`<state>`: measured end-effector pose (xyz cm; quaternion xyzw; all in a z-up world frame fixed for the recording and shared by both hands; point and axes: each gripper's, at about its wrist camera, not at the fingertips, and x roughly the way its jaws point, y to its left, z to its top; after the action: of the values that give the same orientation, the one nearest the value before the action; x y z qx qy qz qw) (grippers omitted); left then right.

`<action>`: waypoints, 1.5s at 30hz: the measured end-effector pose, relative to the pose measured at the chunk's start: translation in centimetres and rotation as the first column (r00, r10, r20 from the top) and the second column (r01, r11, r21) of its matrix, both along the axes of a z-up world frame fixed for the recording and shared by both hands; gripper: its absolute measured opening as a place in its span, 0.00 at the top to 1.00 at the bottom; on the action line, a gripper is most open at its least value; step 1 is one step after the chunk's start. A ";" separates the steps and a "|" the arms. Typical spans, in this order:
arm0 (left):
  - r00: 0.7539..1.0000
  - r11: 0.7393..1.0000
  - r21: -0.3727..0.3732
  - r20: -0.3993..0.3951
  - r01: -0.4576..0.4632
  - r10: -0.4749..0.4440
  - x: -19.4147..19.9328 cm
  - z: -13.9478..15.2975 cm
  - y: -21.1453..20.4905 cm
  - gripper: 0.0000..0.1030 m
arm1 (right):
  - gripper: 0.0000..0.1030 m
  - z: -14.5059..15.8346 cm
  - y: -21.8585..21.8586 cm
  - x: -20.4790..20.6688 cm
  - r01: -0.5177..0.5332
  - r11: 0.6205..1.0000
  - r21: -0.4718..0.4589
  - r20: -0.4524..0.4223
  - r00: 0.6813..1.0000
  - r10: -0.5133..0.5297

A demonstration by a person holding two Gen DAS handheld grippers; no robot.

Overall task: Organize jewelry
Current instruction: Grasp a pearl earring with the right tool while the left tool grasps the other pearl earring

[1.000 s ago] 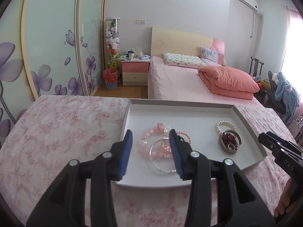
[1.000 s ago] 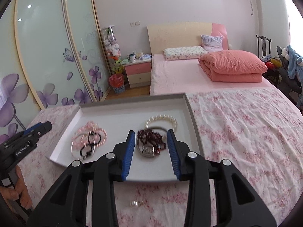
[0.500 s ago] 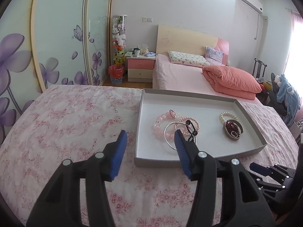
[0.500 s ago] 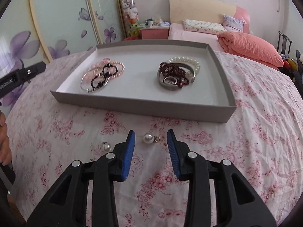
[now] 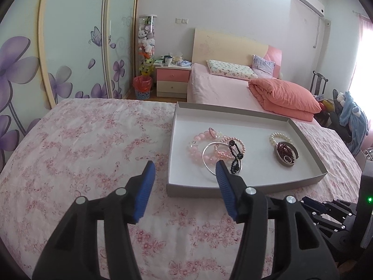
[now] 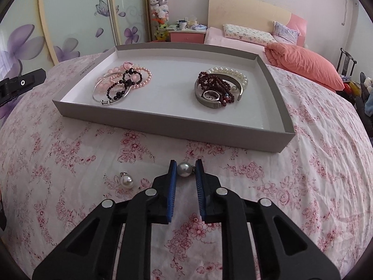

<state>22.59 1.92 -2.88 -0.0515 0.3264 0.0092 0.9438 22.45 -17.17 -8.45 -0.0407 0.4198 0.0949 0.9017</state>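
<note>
**Right gripper closes on pearl earring**

The right gripper (image 6: 185, 168) has just been closing – its blue pads now clamp a pearl earring (image 6: 184, 169) lying on the floral cloth (image 6: 70, 151), just in front of the grey tray (image 6: 163, 116). A second pearl earring (image 6: 126, 181) lies beside it to the left, apart from the pads. The left gripper (image 5: 184, 175) has just been opening and stands spread with nothing between its jaws – over the cloth at the tray's near left corner. Inside the tray lie pink bead bracelets (image 6: 139, 75) and a dark red bead string (image 6: 216, 82).
</note>
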 end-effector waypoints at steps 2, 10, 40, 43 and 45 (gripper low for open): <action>1.000 1.000 -0.001 -0.006 0.016 -0.016 -0.2 -0.1 -0.5 0.47 | 0.83 0.0 -0.6 -0.2 0.023 1.000 -0.004 0.000 1.000 -0.023; 0.985 0.987 -0.010 -0.059 0.161 -0.162 -0.9 -1.3 -4.6 0.40 | 0.83 -0.1 -3.9 -1.2 0.153 0.988 0.000 0.001 0.988 -0.153; 0.941 0.959 0.099 -0.241 0.266 -0.237 0.2 -6.8 -12.2 0.81 | 0.83 -0.1 -3.7 -1.5 0.119 0.992 0.049 -0.013 0.993 -0.118; 0.952 0.971 0.106 -0.245 0.215 -0.184 0.2 -6.7 -9.8 0.81 | 0.83 -0.1 -2.2 -1.3 0.082 0.996 0.039 -0.009 0.997 -0.081; 0.958 0.976 0.113 -0.243 0.184 -0.152 0.3 -6.7 -8.4 0.81 | 0.83 -0.1 -1.3 -1.1 0.064 0.997 0.034 -0.006 0.998 -0.063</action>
<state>22.89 -6.50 -9.57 0.0417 0.4365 -0.0433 0.8977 21.30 -18.52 -8.57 -0.0115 0.4215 0.0735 0.9038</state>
